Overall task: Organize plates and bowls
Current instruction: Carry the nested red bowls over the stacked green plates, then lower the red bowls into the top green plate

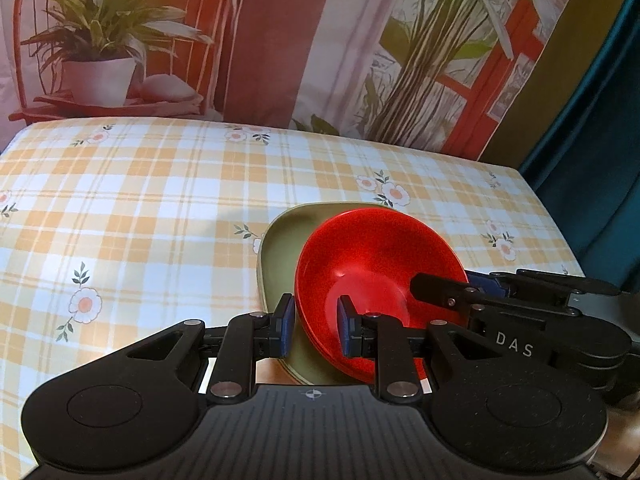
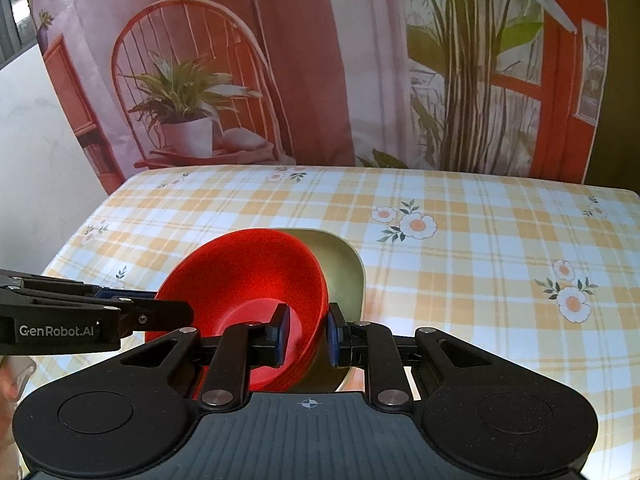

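Here, at far left in the left wrist view, the checked cloth (image 1: 152, 208) lies bare in front of a printed backdrop (image 1: 256, 40) of a potted plant, a chair and tall stems. Toward the middle, the left gripper (image 1: 313, 327) is clenched on two stacked dishes: one pad sits outside the green plate (image 1: 280, 256), the other inside the red bowl (image 1: 372, 264), so both rims are pinched together. The bowl rests in the plate, and the pair tilts over the cloth near the table's front edge. Just right of the bowl, the right gripper (image 1: 444, 286) reaches in from the side, its black finger lying over the bowl's far rim and hiding part of it. Beyond, at far right, a teal curtain (image 1: 600, 160) hangs.

In the right wrist view, a white wall (image 2: 36, 160) stands at far left. The left gripper (image 2: 168, 308) enters from the left edge, touching the bowl's (image 2: 248, 276) rim. In the middle, the right gripper (image 2: 307, 332) is clenched on bowl and plate (image 2: 344, 268) together, one pad inside the bowl, the other outside the plate. Right of them the cloth (image 2: 500, 248) lies open.
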Demonstrator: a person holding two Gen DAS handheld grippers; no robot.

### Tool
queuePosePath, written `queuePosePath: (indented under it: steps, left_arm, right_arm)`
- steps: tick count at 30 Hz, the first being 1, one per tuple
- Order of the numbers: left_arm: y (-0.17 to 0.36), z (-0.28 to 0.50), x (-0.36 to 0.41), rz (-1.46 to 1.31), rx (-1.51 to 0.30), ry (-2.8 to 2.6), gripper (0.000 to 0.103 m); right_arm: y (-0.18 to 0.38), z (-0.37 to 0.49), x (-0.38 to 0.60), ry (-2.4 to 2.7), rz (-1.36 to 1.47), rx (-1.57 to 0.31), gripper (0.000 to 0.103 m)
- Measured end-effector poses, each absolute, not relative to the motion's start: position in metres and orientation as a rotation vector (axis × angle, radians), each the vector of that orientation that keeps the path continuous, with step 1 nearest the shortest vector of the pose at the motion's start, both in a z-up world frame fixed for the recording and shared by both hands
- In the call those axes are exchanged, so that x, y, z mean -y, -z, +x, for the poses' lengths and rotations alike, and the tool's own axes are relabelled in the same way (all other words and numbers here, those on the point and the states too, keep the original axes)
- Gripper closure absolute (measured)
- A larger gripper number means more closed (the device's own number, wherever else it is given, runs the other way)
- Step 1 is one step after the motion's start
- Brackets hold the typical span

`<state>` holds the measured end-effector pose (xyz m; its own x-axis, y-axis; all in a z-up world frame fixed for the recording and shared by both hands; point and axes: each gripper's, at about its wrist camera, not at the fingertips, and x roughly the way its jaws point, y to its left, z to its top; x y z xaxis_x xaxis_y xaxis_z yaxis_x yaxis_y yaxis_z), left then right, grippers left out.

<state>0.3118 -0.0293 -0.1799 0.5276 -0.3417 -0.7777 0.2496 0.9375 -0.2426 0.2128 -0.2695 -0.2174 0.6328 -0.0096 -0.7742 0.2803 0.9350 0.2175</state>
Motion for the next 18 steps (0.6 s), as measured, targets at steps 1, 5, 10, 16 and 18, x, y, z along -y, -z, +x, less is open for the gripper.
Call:
queuePosePath:
  steps: [1, 5, 10, 16, 18]
  left_arm:
    - [0.18, 0.312, 0.029, -0.105, -0.95, 0.353, 0.079]
    - [0.178, 0.311, 0.028, -0.095, -0.943, 0.338, 0.079]
    - [0.173, 0.307, 0.024, -0.084, -0.928, 0.317, 0.079]
    - [0.161, 0.299, 0.021, -0.059, -0.905, 0.299, 0.078]
    - [0.155, 0.294, 0.02, -0.052, -0.894, 0.291, 0.078]
  right_arm:
    - [0.217, 0.213, 0.269, 0.17, 0.334, -0.875, 0.084]
    - [0.217, 0.21, 0.269, 0.179, 0.336, -0.876, 0.084]
    - [0.214, 0.204, 0.27, 0.188, 0.335, -0.87, 0.083]
    - [0.199, 0.196, 0.267, 0.194, 0.318, -0.843, 0.082]
    - [0.193, 0.193, 0.265, 0.199, 0.308, -0.832, 0.082]
